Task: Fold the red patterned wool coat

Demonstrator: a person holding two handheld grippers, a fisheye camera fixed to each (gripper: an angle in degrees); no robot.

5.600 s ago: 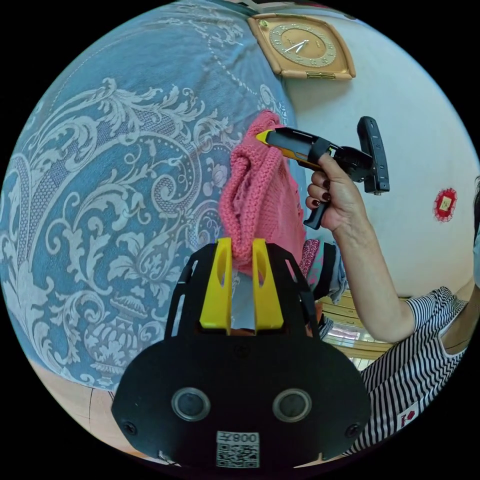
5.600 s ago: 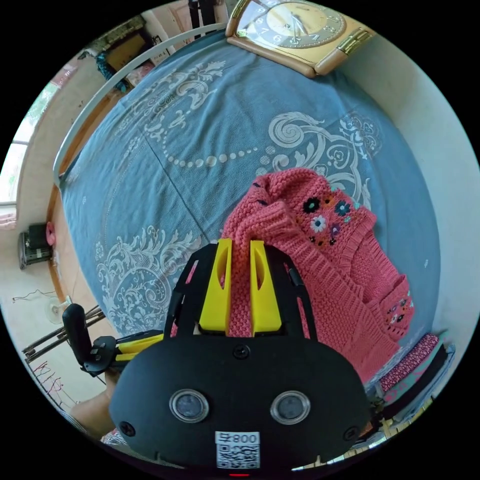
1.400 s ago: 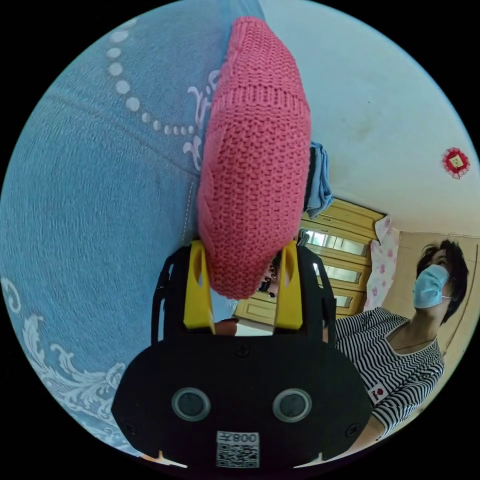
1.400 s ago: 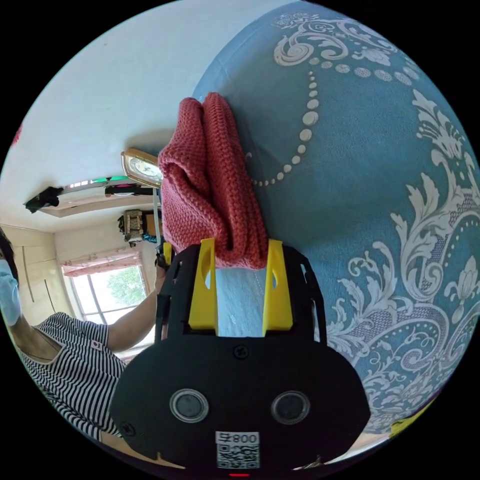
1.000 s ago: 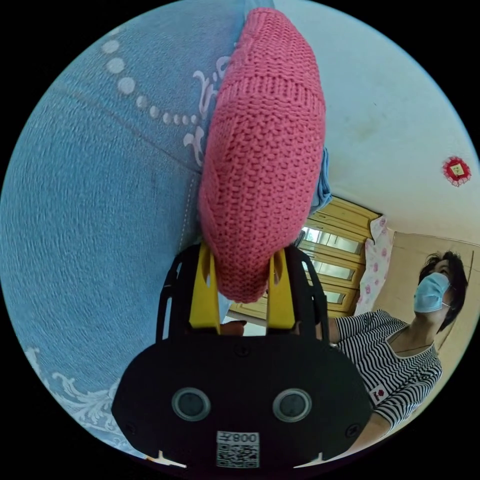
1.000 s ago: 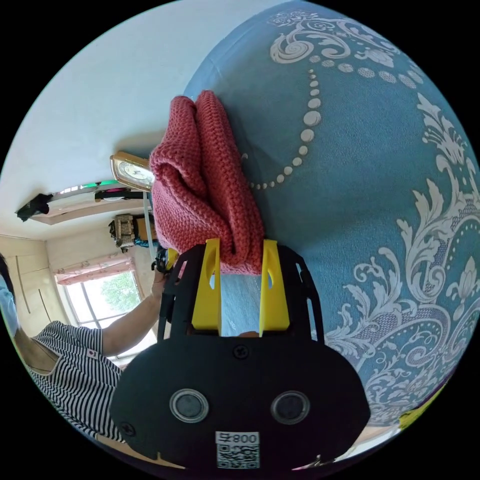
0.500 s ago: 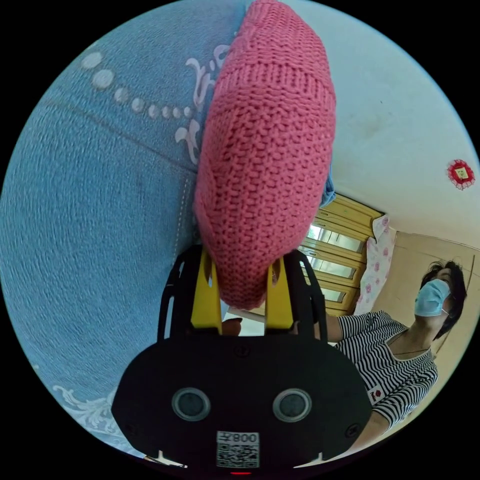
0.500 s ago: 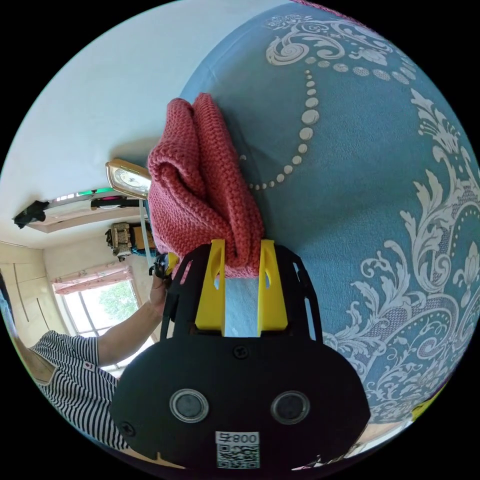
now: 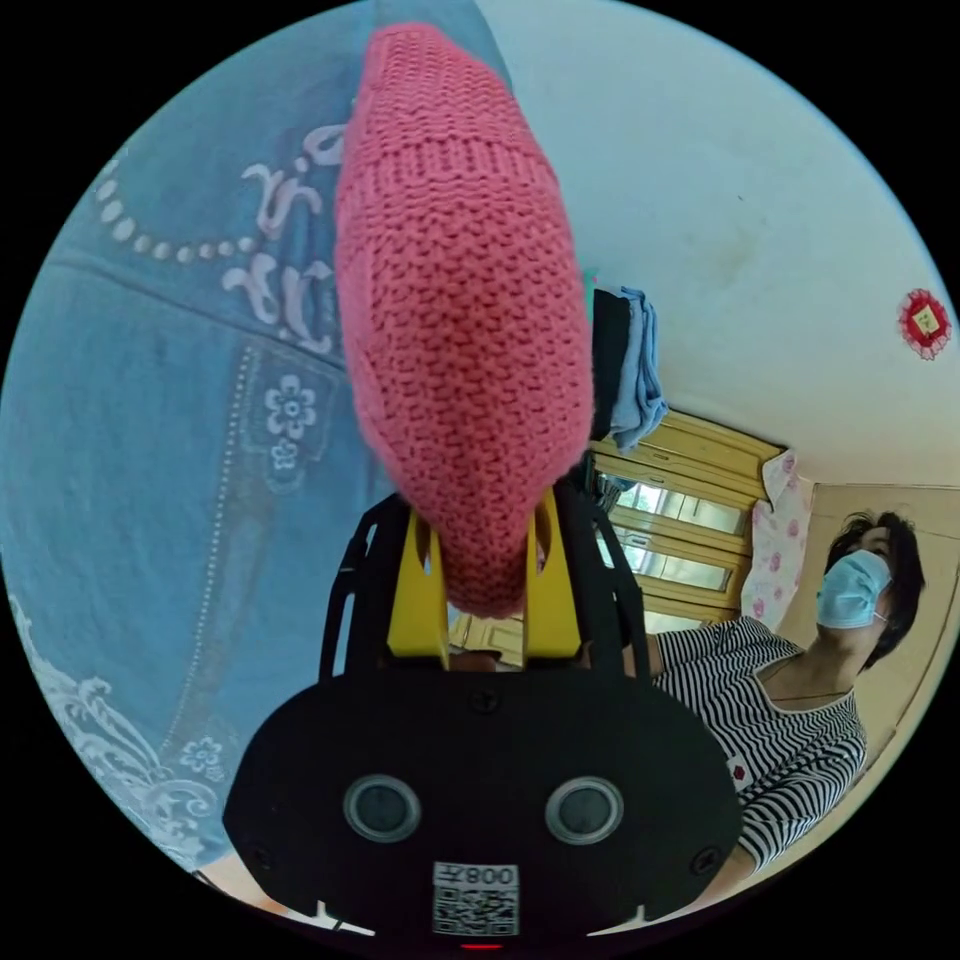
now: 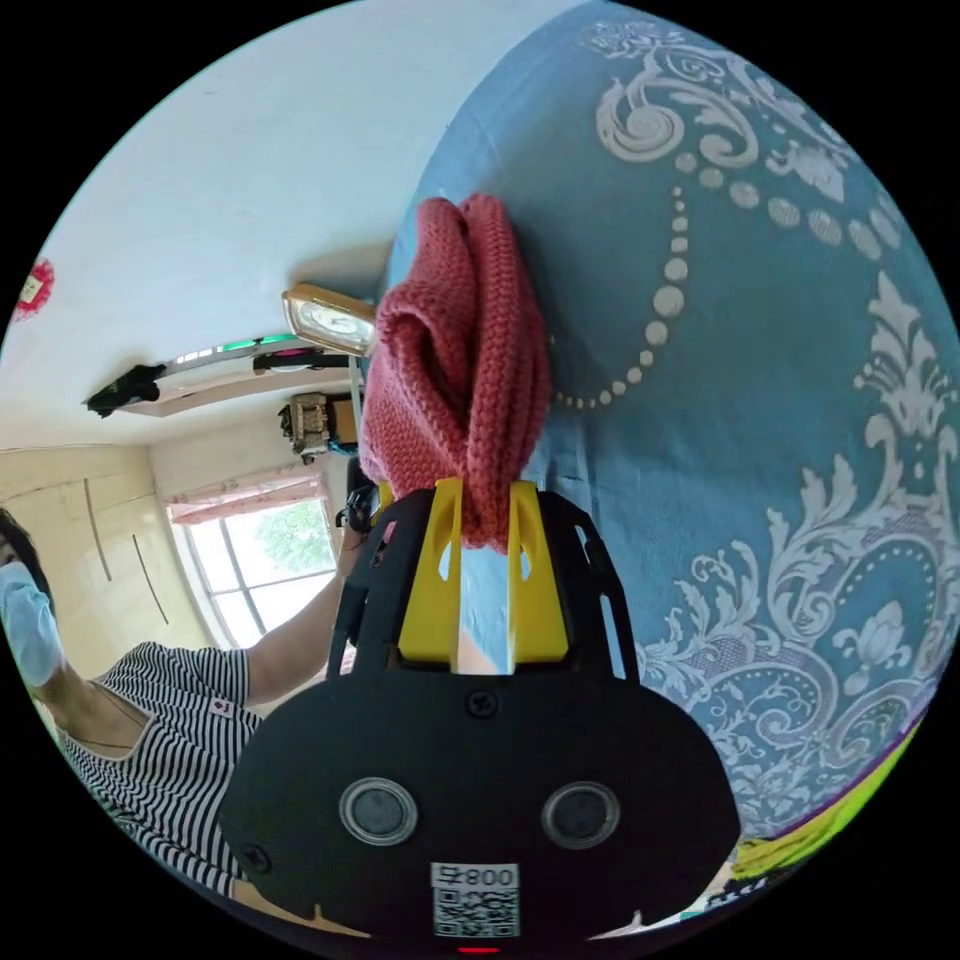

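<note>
The red knitted wool coat (image 9: 460, 300) is a thick folded bundle held between my two grippers beside the blue patterned bedspread (image 9: 150, 450). In the left gripper view, my left gripper (image 9: 487, 570) is shut on one rounded end of the bundle, its yellow jaws pressing on both sides. In the right gripper view the coat (image 10: 460, 360) shows its doubled folds. My right gripper (image 10: 485, 560) is shut on its near end, with the bedspread (image 10: 750, 400) behind. The rest of the coat is hidden behind the folds.
A person in a striped shirt (image 9: 780, 720) and a mask stands close by, one arm (image 10: 300, 640) reaching toward the coat. A stack of clothes (image 9: 625, 370) and a wooden wardrobe (image 9: 680, 500) lie past the coat. A clock (image 10: 325, 320) and a window (image 10: 260, 570) show near the white wall.
Both pairs of jaws have narrowed from wide apart onto the ends of the folded coat. Both views have shifted with the hands. 5.6 s ago the coat hung unfolded.
</note>
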